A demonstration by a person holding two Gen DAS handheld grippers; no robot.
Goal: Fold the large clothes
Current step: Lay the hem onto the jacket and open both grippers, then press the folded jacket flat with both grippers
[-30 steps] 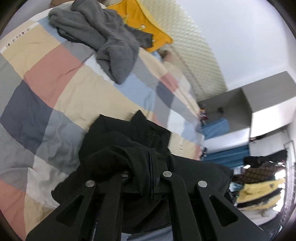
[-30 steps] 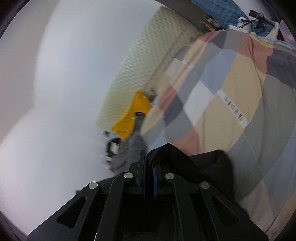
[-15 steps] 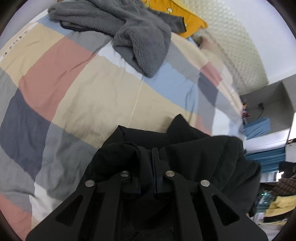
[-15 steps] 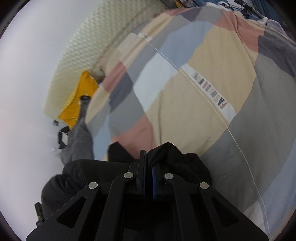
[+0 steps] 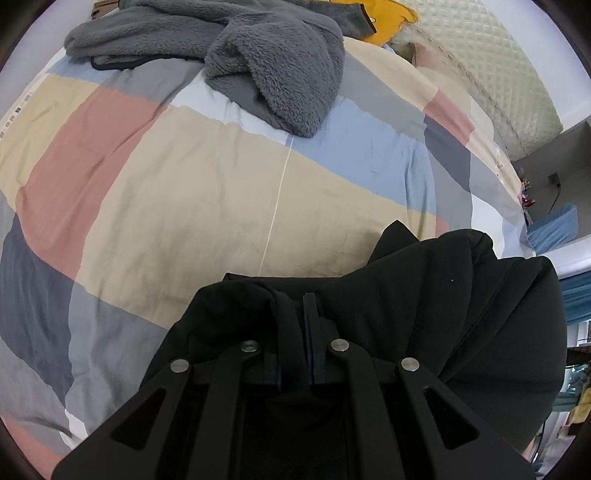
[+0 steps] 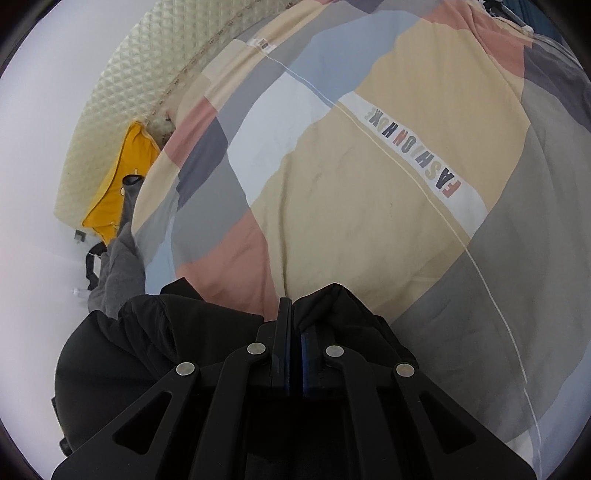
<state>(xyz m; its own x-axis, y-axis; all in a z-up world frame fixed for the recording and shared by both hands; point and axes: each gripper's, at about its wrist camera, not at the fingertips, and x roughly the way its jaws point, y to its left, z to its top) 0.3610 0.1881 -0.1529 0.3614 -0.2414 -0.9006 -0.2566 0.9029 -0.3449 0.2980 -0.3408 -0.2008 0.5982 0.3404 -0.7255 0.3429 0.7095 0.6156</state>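
Note:
A large black garment [image 5: 443, 295] hangs bunched from both grippers above a patchwork bedspread [image 5: 184, 192]. My left gripper [image 5: 301, 306] is shut on a fold of the black cloth, which drapes over its fingers and spreads right. My right gripper [image 6: 291, 314] is shut on another edge of the same black garment [image 6: 155, 332], which bulges to its left. In the right wrist view the bedspread [image 6: 369, 221] lies below and ahead.
A grey fleece garment [image 5: 273, 62] lies crumpled at the far end of the bed, with a yellow pillow [image 5: 388, 14] behind it. A quilted cream headboard [image 5: 498, 85] runs along the far right. A grey cabinet [image 5: 554, 177] stands beside the bed.
Both grippers have tilted down toward the bed and moved over it with the black garment. The bedspread now fills both views and the wall has dropped out of the right view.

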